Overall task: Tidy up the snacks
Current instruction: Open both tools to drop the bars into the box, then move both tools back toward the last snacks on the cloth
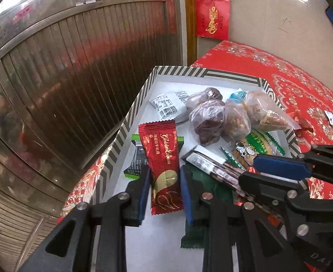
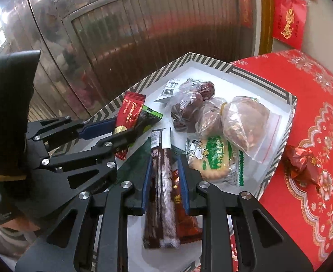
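Note:
A striped-rim box (image 1: 130, 122) (image 2: 277, 158) with a white floor holds several snacks. My left gripper (image 1: 165, 195) is shut on a red bar wrapper (image 1: 164, 158), held over the box's near left side; it also shows in the right wrist view (image 2: 121, 127) with the red wrapper (image 2: 130, 111). My right gripper (image 2: 164, 183) is shut on a dark brown bar packet (image 2: 164, 181), over the box's near part; in the left wrist view it (image 1: 250, 170) comes in from the right, holding the packet (image 1: 211, 167).
In the box lie clear bags of dates and nuts (image 2: 245, 122), a green-and-white cracker pack (image 2: 214, 158), a green-black packet (image 2: 150, 115) and a white barcode packet (image 1: 166, 106). A red foil candy (image 2: 300, 163) lies on the red patterned tablecloth (image 2: 313, 104). A metal shutter (image 1: 76, 68) stands behind.

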A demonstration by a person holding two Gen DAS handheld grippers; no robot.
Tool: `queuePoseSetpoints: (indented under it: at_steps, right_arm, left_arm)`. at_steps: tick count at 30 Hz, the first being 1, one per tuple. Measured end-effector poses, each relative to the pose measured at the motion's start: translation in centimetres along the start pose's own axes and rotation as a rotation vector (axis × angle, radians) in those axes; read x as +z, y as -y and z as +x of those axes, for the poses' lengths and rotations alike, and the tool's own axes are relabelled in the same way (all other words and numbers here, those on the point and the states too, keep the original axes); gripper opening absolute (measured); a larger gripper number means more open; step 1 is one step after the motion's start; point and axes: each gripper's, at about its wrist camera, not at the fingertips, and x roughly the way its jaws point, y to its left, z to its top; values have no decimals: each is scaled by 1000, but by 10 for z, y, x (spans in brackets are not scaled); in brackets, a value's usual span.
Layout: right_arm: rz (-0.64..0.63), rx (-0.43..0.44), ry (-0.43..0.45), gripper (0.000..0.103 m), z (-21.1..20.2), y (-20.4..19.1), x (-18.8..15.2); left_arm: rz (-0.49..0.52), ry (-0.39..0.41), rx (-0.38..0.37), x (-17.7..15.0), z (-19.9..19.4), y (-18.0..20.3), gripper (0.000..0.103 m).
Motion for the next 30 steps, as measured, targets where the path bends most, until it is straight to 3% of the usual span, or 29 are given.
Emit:
queuePoseSetpoints:
  at_steps: [2, 5, 8, 18, 30]
  right_arm:
    - [6, 1, 13, 21, -4, 1, 0]
    - [27, 0, 38, 29, -15, 4, -3]
    - [50, 11, 57, 30, -26, 10, -7]
    - [137, -36, 89, 30, -55, 52, -31]
    - [335, -217, 101, 30, -118, 163, -92]
  left_arm:
    - [-6, -3, -3, 0, 0, 0, 46]
    - [-23, 11, -21, 2, -6, -1, 68]
    - [-21, 32, -26, 5, -15, 4, 76]
    - [51, 29, -101, 17, -27, 41, 83]
    - [104, -26, -186, 41, -22, 98, 84]
